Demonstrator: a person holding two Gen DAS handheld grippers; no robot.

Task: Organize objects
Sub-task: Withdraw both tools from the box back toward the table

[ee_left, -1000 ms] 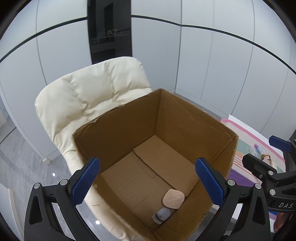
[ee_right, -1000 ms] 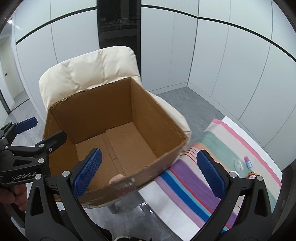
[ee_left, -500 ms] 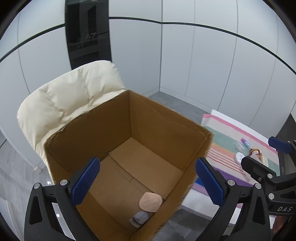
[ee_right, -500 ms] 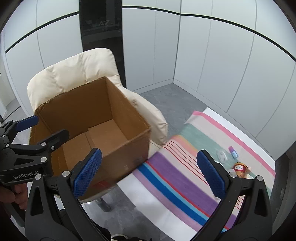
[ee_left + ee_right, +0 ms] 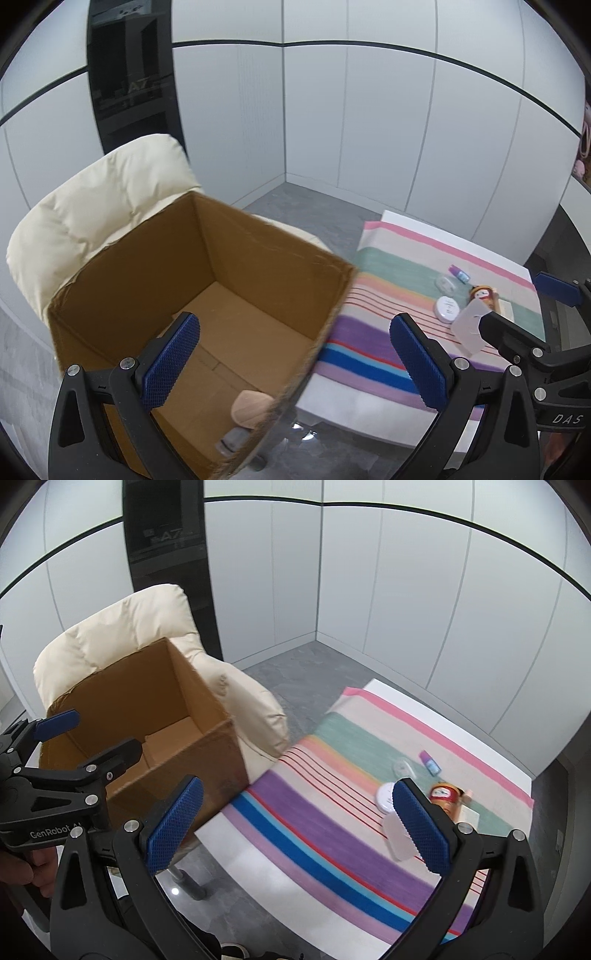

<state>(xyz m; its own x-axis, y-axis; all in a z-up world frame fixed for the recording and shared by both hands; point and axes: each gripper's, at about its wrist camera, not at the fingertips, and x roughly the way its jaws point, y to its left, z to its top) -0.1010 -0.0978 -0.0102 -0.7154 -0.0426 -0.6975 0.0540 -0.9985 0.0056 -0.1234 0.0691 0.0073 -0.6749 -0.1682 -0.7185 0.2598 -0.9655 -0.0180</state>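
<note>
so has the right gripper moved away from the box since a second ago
Yes. The right gripper has swung to its right: in its own view the cardboard box slid from centre to the left, and the striped cloth now lies between its open fingers.

Left gripper (image 5: 295, 354) spread wide above an open cardboard box (image 5: 229, 266) on a cream chair (image 5: 92, 206). Tan disc (image 5: 249, 404) inside the box. Small items clustered on a striped cloth (image 5: 388, 273) at right.

Bright, even light; fisheye-curved edges, perhaps slight motion blur.
</note>
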